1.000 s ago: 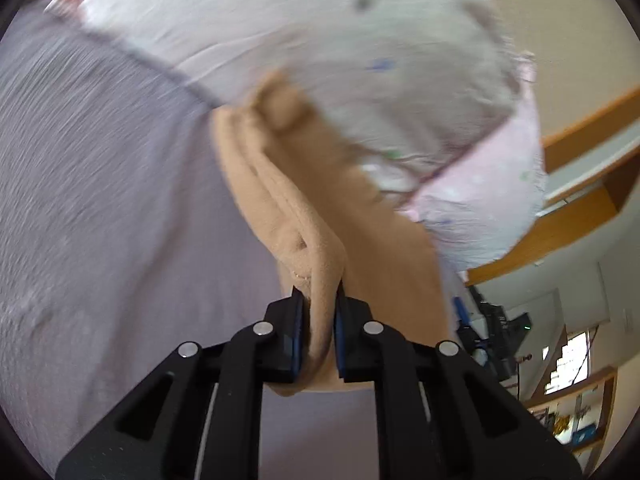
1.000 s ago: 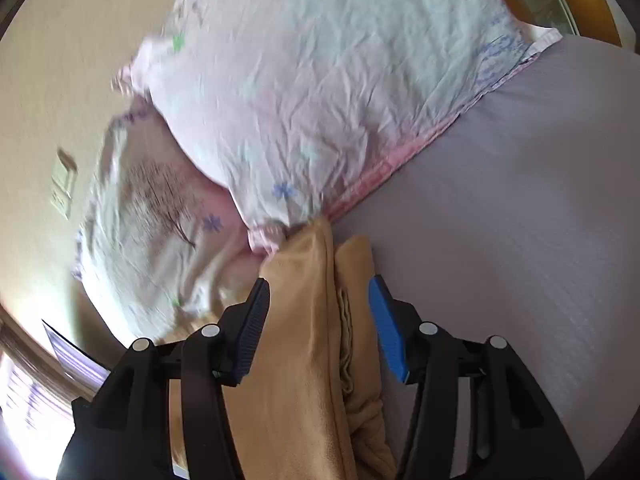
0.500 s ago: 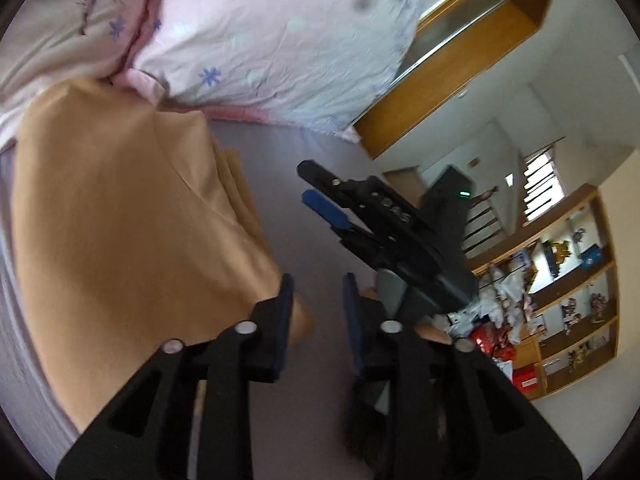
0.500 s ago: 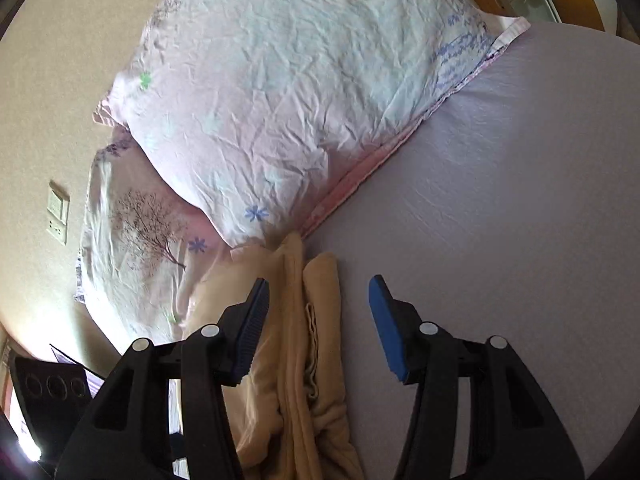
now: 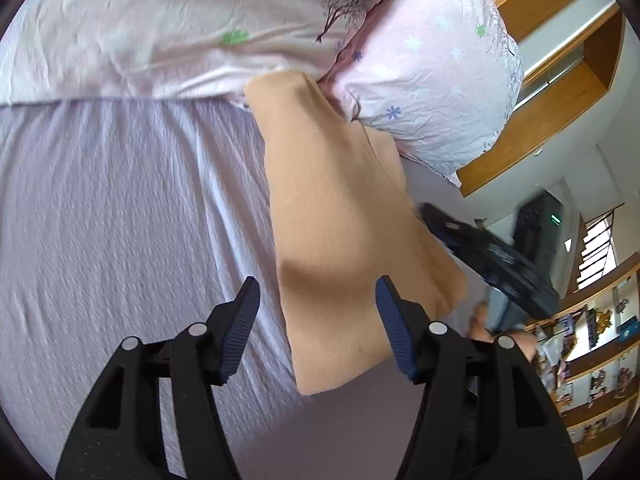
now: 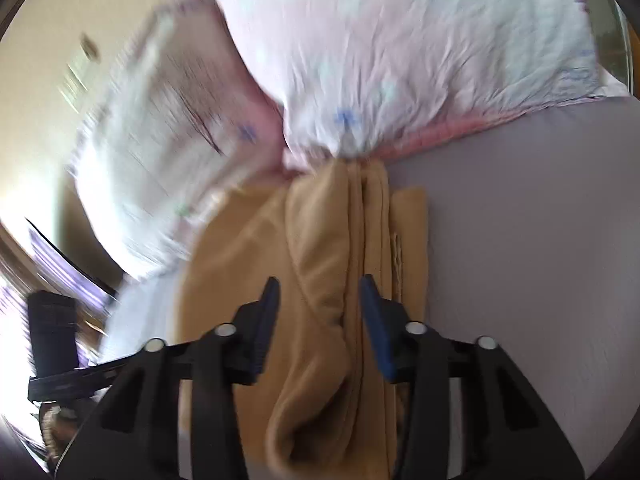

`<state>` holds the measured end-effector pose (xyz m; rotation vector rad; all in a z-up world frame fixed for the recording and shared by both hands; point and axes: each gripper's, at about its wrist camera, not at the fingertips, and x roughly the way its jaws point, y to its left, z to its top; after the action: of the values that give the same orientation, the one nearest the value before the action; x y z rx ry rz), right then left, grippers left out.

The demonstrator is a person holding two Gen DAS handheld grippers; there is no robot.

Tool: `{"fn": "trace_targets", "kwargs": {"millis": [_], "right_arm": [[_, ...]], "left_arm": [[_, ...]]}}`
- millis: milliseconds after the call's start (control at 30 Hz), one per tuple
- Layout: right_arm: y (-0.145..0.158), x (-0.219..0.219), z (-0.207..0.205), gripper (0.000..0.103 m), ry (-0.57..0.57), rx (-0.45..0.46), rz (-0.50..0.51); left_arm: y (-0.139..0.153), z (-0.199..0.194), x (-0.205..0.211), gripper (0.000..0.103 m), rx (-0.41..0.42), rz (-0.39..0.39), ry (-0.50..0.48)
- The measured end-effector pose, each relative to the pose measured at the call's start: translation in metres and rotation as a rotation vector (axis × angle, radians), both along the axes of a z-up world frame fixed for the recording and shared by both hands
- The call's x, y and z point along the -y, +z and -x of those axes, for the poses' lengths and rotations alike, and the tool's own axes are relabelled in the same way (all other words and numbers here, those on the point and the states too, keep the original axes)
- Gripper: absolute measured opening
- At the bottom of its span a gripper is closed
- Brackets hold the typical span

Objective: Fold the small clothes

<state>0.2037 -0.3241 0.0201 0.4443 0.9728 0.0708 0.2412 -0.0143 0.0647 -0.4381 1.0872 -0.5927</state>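
A folded tan fleece garment lies on the lilac bed sheet, touching floral pillows. Left gripper fingers apart above it; right gripper fingers apart, straddling its folds.

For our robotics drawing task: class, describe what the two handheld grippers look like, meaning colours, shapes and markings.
Both the left gripper and right gripper have matte black angular frames with triangular cut-outs, round silver bolts at the joints, and blue ribbed fingers.
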Motion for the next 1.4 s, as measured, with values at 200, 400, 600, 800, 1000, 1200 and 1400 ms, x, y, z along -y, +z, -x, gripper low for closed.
{"fn": "trace_targets", "kwargs": {"millis": [200, 400, 600, 800, 1000, 1200, 1400], "right_arm": [[0.012, -0.016, 0.002, 0.011, 0.029, 0.07, 0.113], [0.017, 0.008, 0.026, 0.013, -0.063, 0.036, 0.1], [0.012, 0.025, 0.041, 0.08, -0.097, -0.007, -0.01], [-0.011, 0.026, 0.052, 0.037, -0.037, -0.062, -0.134], [-0.007, 0.007, 0.066, 0.031, 0.026, -0.015, -0.224], [0.001, -0.043, 0.086, 0.05, 0.182, -0.053, -0.106], [0.033, -0.026, 0.047, 0.048, 0.041, 0.057, -0.065]], "left_arm": [[-0.003, -0.002, 0.025, 0.062, -0.017, -0.001, -0.023], [-0.005, -0.005, 0.048, 0.066, -0.018, -0.006, -0.064], [-0.021, -0.013, 0.058, 0.065, -0.066, -0.018, -0.059], [-0.029, -0.016, 0.061, 0.032, -0.081, 0.028, -0.042], [-0.002, 0.013, 0.023, 0.019, 0.026, 0.077, -0.016], [0.0, 0.086, -0.029, 0.02, 0.066, -0.031, -0.02], [0.034, 0.12, -0.036, 0.041, 0.275, -0.106, 0.014]]}}
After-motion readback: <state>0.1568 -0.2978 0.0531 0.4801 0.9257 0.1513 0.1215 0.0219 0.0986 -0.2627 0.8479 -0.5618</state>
